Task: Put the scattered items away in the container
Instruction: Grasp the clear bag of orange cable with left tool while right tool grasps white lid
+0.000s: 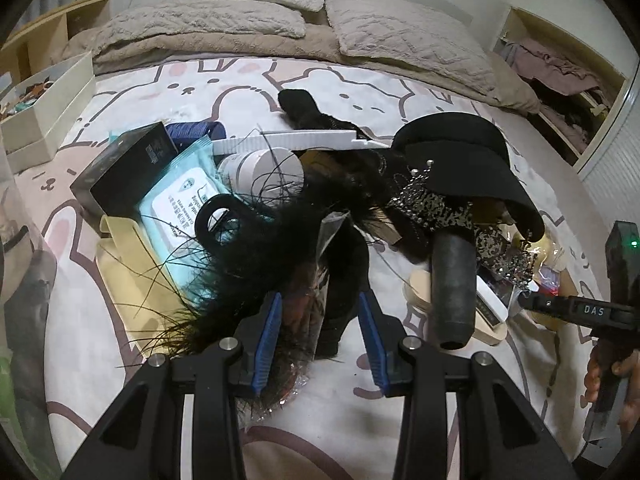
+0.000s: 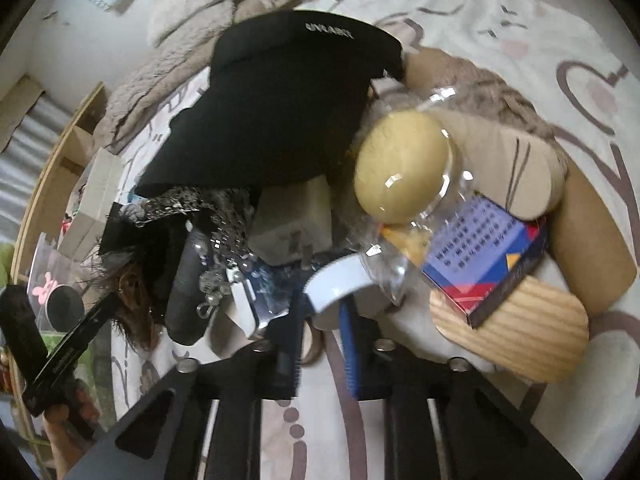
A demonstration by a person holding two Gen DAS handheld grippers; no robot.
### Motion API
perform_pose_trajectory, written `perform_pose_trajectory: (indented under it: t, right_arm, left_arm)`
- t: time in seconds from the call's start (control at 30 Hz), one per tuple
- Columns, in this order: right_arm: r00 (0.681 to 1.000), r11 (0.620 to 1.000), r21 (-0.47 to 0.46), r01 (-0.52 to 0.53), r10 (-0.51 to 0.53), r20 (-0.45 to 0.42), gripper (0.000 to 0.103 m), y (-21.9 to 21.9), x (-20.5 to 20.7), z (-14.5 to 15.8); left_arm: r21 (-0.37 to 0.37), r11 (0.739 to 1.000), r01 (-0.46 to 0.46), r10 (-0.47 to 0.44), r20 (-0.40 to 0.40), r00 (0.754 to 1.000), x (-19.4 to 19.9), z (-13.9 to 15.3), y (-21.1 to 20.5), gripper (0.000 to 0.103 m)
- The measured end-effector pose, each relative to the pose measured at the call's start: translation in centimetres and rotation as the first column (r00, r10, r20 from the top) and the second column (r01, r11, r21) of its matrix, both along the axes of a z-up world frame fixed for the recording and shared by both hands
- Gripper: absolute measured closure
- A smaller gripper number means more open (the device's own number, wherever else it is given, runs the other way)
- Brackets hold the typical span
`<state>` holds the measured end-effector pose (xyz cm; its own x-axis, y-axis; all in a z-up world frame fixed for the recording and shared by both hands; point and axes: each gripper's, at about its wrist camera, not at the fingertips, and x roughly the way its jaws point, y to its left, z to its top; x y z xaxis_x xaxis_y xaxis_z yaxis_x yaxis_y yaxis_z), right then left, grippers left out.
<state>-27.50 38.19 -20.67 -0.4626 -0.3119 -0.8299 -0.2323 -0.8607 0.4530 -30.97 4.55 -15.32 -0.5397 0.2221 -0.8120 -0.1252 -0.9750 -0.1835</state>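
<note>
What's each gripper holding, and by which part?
Right gripper pinches the white band by its near end. Left gripper straddles the feather packet; whether it grips cannot be told.

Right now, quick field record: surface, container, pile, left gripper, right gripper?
surface: bunny-print bed sheet
container: cream open box, left of the pile, items already inside
pile: black cap, wet-wipes pack, white comb, black feather piece, yellow egg-shaped sponge in clear packaging
left gripper: jaws astride the feather piece's clear bag; grip unclear
right gripper: jaws nearly together, apparently shut on the white band
</note>
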Motion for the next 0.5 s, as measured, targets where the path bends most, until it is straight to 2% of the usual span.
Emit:
perform_pose_trajectory:
  t: [0.03,0.07,0.2,0.27,0.5]
  right_arm:
    - [1.000,1.000,0.011,-0.005,0.005,-0.012,0.093,0.0,-0.1,0.2]
    - [1.000,1.000,0.028,-0.009,0.009,-0.024,0.096,-0.1,-0.1,0.5]
    - [0.998,0.998,0.046,-0.035,0.037,-0.048,0.096,-0.2,0.1,1.3]
    - [0.997,0.997,0.054,-0.056,0.059,-0.059,0.096,-0.3,0.3,1.7]
    - [0.989,0.991,0.056,-0.119,0.124,-0.082,0.097,-1.1,1.2,2.9]
  left_arm:
    - [-0.002,1.000,-0.004,0.004,0.006,1.000,-0.1,-0.1,-0.1,0.066]
    - [-0.002,1.000,-0.008,0.008,0.011,1.000,-0.1,-0.2,-0.2,0.074]
    - [0.005,1.000,-0.019,0.019,0.031,0.999,-0.3,-0.6,-0.9,0.083]
    - [-0.002,1.000,-0.019,0.019,0.031,0.999,-0.2,-0.5,-1.0,0.094]
    - [-0.023,1.000,0.017,-0.017,0.014,1.000,0.7,0.4,-0.6,0.098]
